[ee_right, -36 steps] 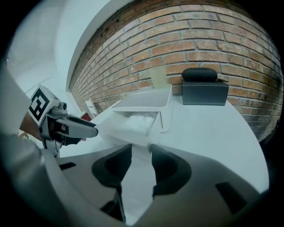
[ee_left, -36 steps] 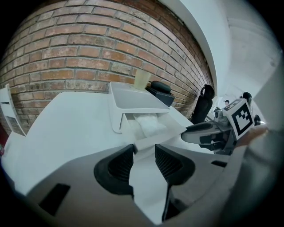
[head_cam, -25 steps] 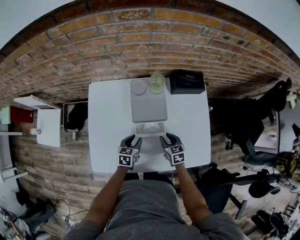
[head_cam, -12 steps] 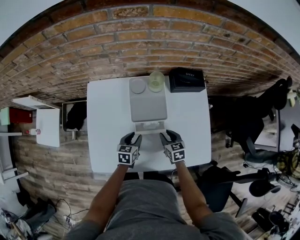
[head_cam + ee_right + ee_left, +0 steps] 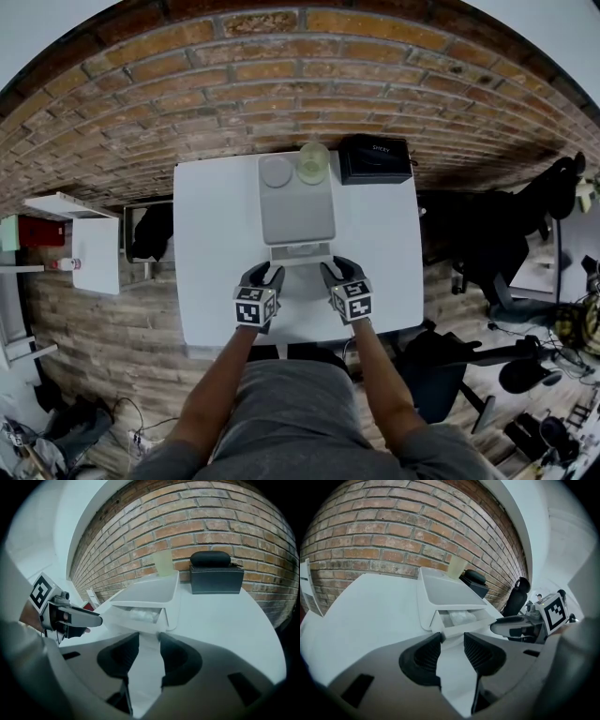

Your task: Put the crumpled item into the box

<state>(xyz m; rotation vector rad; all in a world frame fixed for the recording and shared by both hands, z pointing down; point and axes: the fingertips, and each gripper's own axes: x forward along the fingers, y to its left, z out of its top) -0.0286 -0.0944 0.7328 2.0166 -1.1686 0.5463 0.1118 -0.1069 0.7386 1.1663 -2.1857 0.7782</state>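
— What is found changed against the earlier pictures?

— Very little. The left gripper (image 5: 263, 276) and the right gripper (image 5: 338, 272) are seen a shade closer to the box (image 5: 296, 211) on the white table (image 5: 216, 244). Slightly less of the pulled-out drawer (image 5: 302, 251) is shown in the head view.

— How are the jaws set?

— Both pairs are held apart and nothing is clamped. Only bare table is seen between them. The tips are brought just up to the drawer's front, though contact cannot be judged.

— Where is the crumpled item (image 5: 461, 616) placed?

— It is seen lying inside the open drawer, at the near end of the box.

— Can any writing be read?

— A pale label is carried on the black case (image 5: 374, 161), which is set beside the cup (image 5: 313, 164) at the table's far edge, but it is too small to be read. Square black-and-white markers are borne on each gripper's cube (image 5: 251, 309), and no words are shown on them.
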